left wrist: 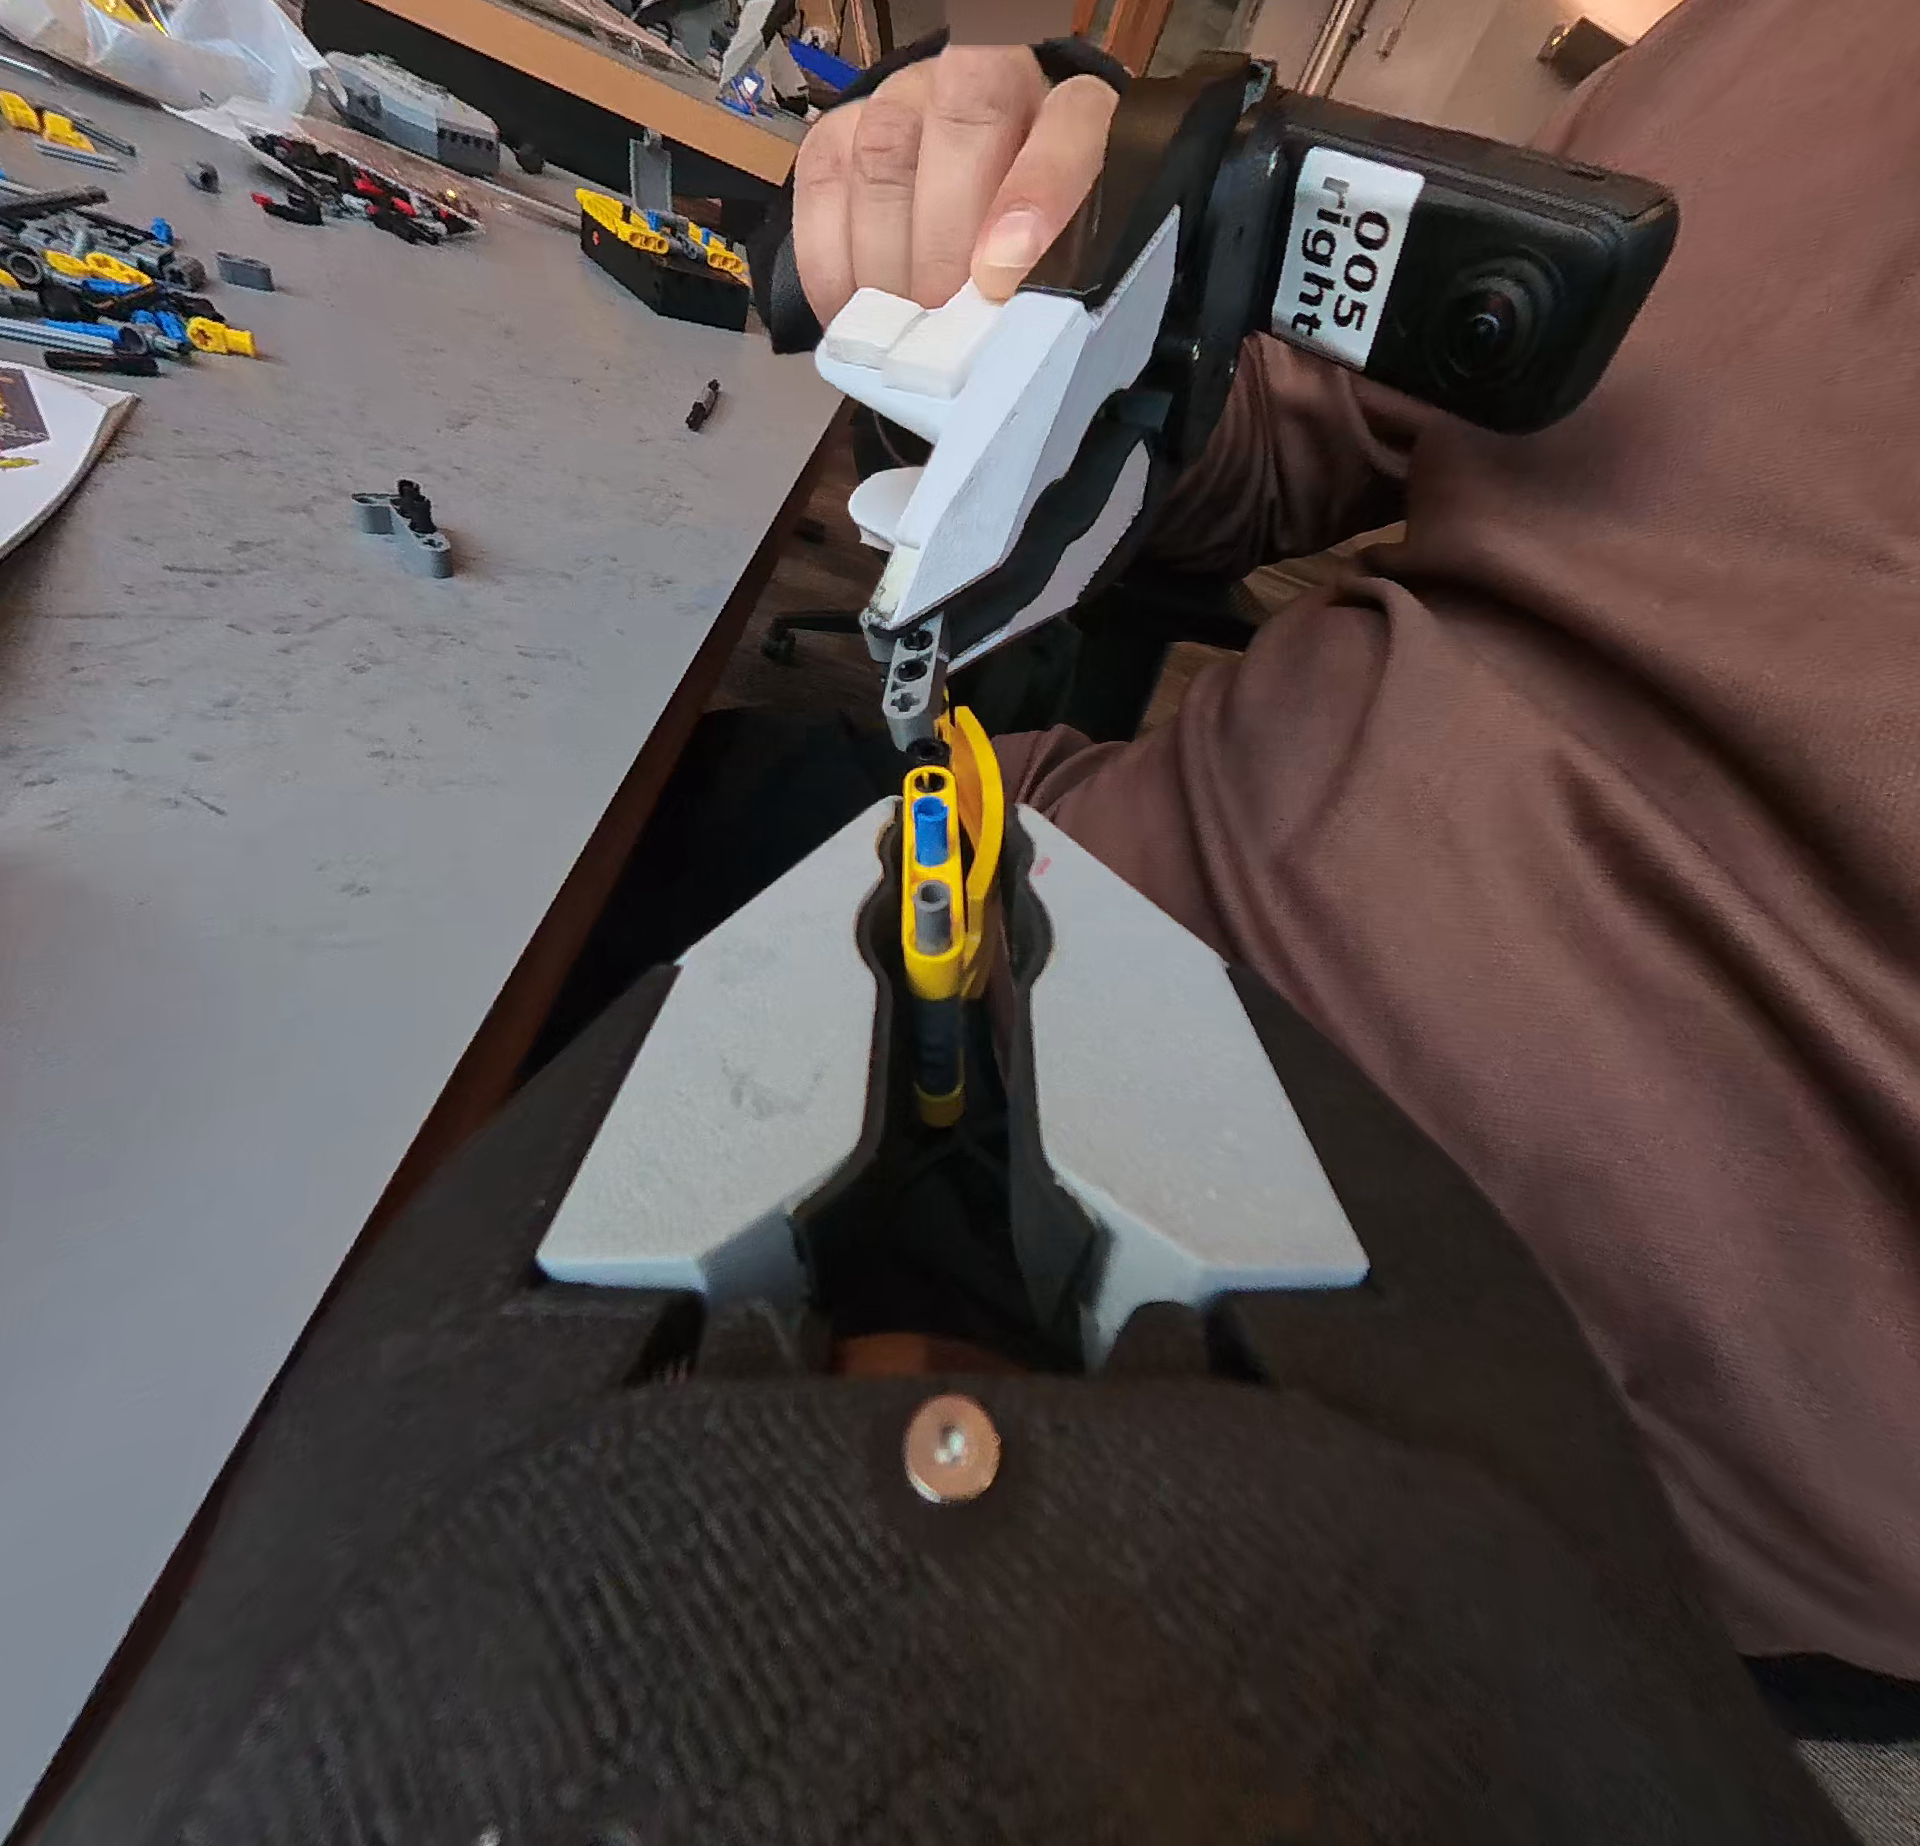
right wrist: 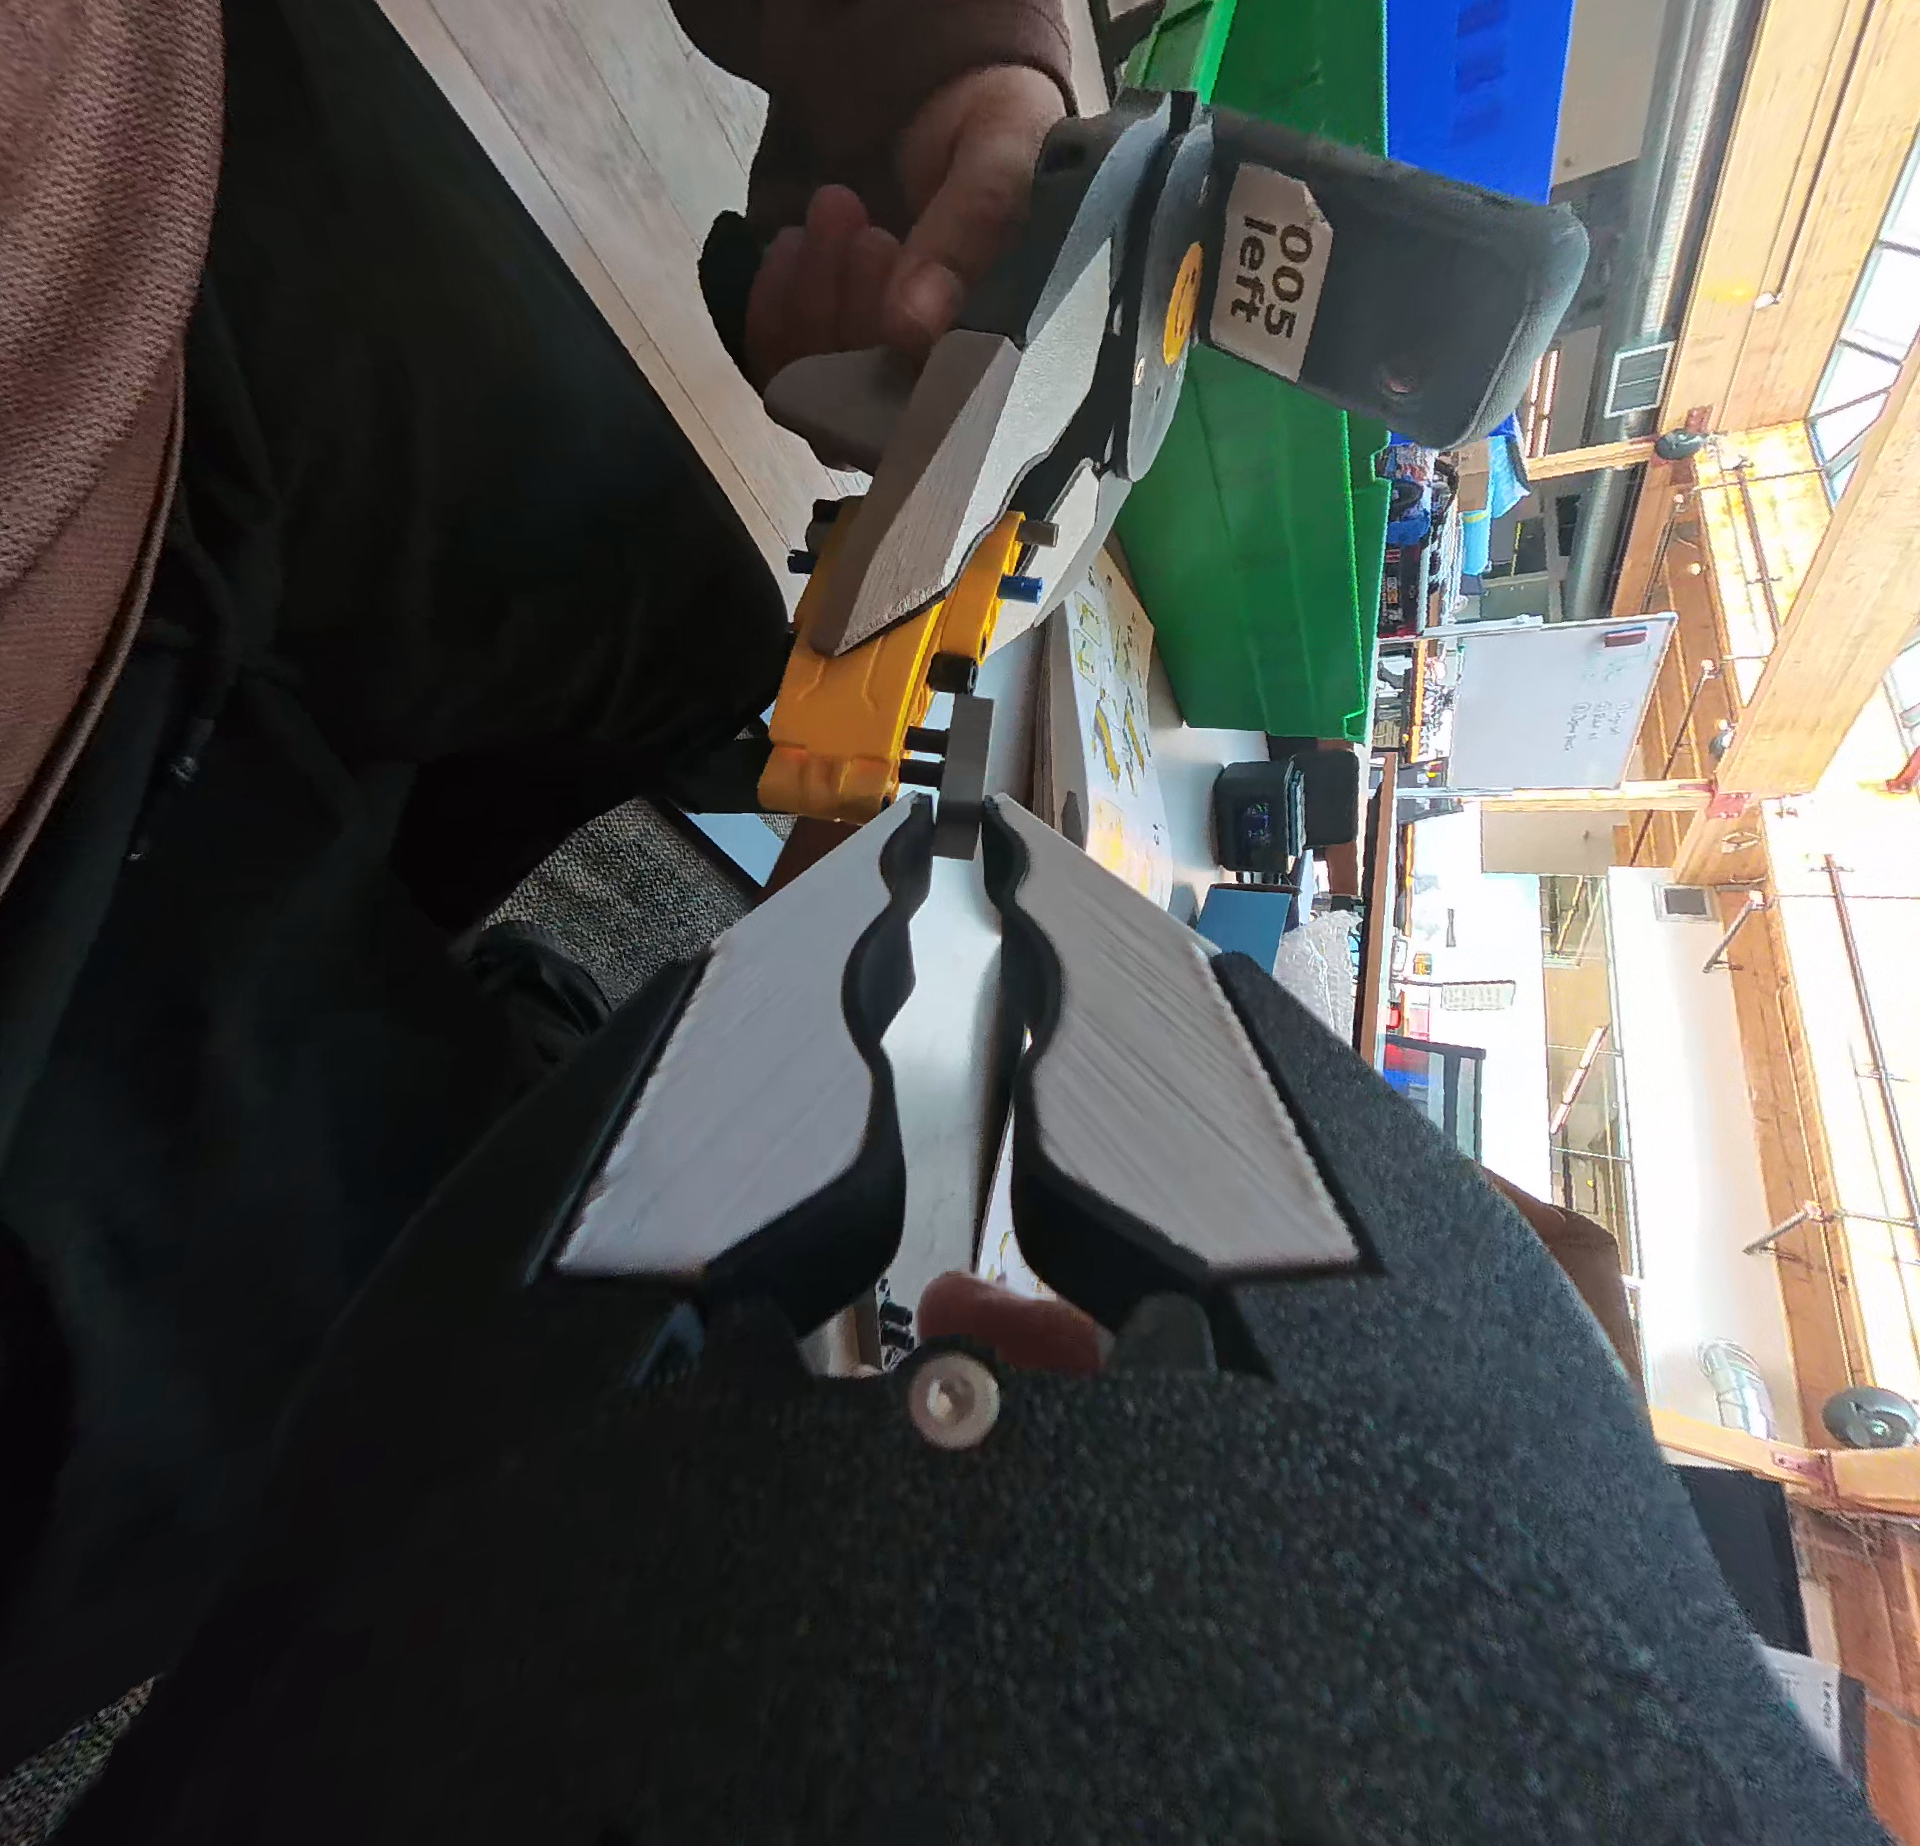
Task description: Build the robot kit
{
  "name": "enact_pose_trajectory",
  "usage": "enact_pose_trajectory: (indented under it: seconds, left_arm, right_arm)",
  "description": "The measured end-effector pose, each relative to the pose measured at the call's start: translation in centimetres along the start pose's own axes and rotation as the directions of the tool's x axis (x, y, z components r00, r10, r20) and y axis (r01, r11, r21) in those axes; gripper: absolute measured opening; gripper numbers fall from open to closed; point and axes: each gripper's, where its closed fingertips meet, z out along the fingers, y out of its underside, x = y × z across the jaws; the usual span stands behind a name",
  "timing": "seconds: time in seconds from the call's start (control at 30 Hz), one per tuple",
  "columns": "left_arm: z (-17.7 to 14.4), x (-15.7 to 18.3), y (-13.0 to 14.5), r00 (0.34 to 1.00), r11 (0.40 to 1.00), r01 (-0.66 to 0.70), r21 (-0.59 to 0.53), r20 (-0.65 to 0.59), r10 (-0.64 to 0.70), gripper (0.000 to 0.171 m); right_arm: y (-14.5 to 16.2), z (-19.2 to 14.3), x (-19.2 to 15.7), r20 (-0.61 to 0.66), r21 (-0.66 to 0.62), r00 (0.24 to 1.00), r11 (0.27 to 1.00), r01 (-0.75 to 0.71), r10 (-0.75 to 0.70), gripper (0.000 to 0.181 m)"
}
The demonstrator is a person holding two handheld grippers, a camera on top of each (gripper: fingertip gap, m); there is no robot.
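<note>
My left gripper [left wrist: 951, 840] is shut on a yellow brick assembly [left wrist: 940, 882] with a blue pin and a grey pin in its holes, held in the air off the table's edge. My right gripper [right wrist: 951, 809] is shut on a small grey beam [right wrist: 964, 768] and holds it against the black pins at the yellow assembly's [right wrist: 862, 716] end. In the left wrist view the grey beam [left wrist: 914, 679] hangs from the right gripper's tips [left wrist: 914, 617], just above the yellow assembly. In the right wrist view the left gripper [right wrist: 904, 591] clamps the yellow assembly from above.
A grey table [left wrist: 312, 757] lies at left with loose yellow, blue and black bricks [left wrist: 104, 290], a small grey piece with black pins [left wrist: 405, 529], a black-and-yellow build [left wrist: 665, 248] and a booklet [left wrist: 42, 446]. A person's brown sleeve [left wrist: 1507, 861] fills the right. Green bins [right wrist: 1247, 549] stand behind. Both grippers' tips are close together, under 4 cm apart.
</note>
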Motion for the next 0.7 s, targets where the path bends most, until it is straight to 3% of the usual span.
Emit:
enact_pose_trajectory:
  seconds: [0.3,0.47,0.7]
  left_arm:
    - [0.2,0.2,-0.1,1.0,1.0,0.01,0.005,-0.011,-0.01,0.013]
    - [0.1,-0.5,-0.3,0.999,0.999,0.033,0.019,0.017,-0.033,0.013]
    - [-0.3,-0.9,-1.8,0.988,0.98,0.155,0.124,-0.021,-0.153,0.013]
  right_arm:
    - [0.4,-0.2,-0.9,0.079,-0.027,0.996,0.999,-0.047,0.049,0.012]
    - [0.9,0.1,-0.2,0.035,-0.064,0.999,0.997,-0.031,0.034,0.01]
    - [1.4,0.0,1.6,-0.093,-0.092,0.994,0.994,0.055,-0.063,0.009]
